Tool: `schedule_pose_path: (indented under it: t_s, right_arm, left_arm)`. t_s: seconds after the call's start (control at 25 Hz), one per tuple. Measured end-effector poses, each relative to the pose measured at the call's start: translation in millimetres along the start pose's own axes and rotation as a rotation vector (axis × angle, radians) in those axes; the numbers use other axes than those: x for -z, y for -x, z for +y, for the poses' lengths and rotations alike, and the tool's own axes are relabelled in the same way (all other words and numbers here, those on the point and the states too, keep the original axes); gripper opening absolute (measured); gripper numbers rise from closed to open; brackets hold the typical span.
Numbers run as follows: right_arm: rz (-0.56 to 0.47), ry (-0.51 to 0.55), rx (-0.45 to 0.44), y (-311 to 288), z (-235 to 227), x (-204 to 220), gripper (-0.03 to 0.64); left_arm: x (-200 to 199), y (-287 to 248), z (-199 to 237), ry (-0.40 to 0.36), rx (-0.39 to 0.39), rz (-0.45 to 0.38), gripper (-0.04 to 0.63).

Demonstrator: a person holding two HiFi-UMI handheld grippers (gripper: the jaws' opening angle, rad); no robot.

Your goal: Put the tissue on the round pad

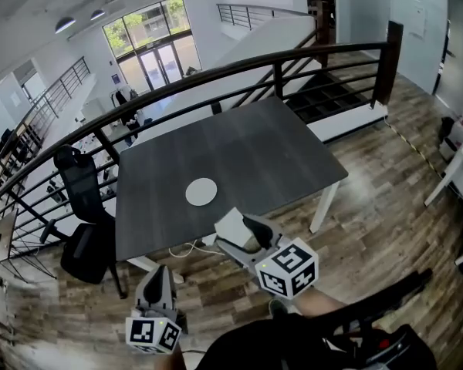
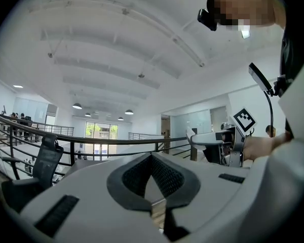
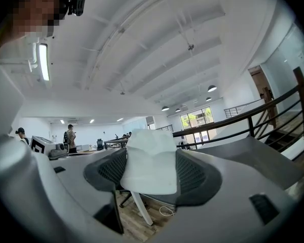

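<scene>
A white round pad (image 1: 201, 191) lies on the dark grey table (image 1: 278, 153), near its front edge. My right gripper (image 1: 244, 231) is shut on a white folded tissue (image 1: 231, 226), held just off the table's front edge, to the right of and nearer than the pad. In the right gripper view the tissue (image 3: 151, 167) fills the gap between the dark pads of that gripper (image 3: 150, 162). My left gripper (image 1: 156, 277) hangs lower left over the wooden floor, shut and holding nothing. Its jaw tips meet in the left gripper view (image 2: 152, 157), where the right gripper (image 2: 219, 137) shows at the right.
A black railing (image 1: 216, 75) runs behind the table. A black office chair (image 1: 81, 185) stands at the table's left side. A white cable (image 1: 187, 248) lies on the floor under the front edge. Stairs (image 1: 324, 99) drop away at the back right.
</scene>
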State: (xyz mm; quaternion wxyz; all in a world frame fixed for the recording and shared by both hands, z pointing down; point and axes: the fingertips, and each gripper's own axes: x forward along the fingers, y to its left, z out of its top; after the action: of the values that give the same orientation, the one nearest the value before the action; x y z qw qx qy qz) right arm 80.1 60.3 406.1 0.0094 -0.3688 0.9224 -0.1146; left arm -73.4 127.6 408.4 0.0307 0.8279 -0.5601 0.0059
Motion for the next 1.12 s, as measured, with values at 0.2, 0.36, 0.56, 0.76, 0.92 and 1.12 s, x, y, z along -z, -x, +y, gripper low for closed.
schedule_pose_path:
  t_s: [0.2,0.36,0.56,0.76,0.92,1.12]
  right_arm:
    - [0.007,-0.002,-0.036,-13,-29,-4,0.307]
    - [0.020,-0.009,-0.055,-19,-60,-6,0.307]
    - [0.020,-0.015,-0.082,-28,-83,-10,0.307]
    - [0.022,-0.015,-0.111,-34,-106,-13,0.307]
    - [0.029,-0.016,-0.119,-38,-125,-11,0.307]
    - [0.040,-0.028,-0.130,-49,-134,-8,0.307]
  left_arm:
    - [0,-29,-3,0.019,-0.028,-0.003,-0.006]
    - [4,-55,-10,0.026,-0.051,0.009,-0.006]
    - [3,-78,-14,0.014,-0.076,0.026,-0.006]
    - [1,-99,-22,-0.003,-0.100,0.025,-0.006]
    - [8,-114,-28,0.015,-0.119,0.034,-0.006]
    - [10,-123,-24,0.013,-0.134,0.043,-0.006]
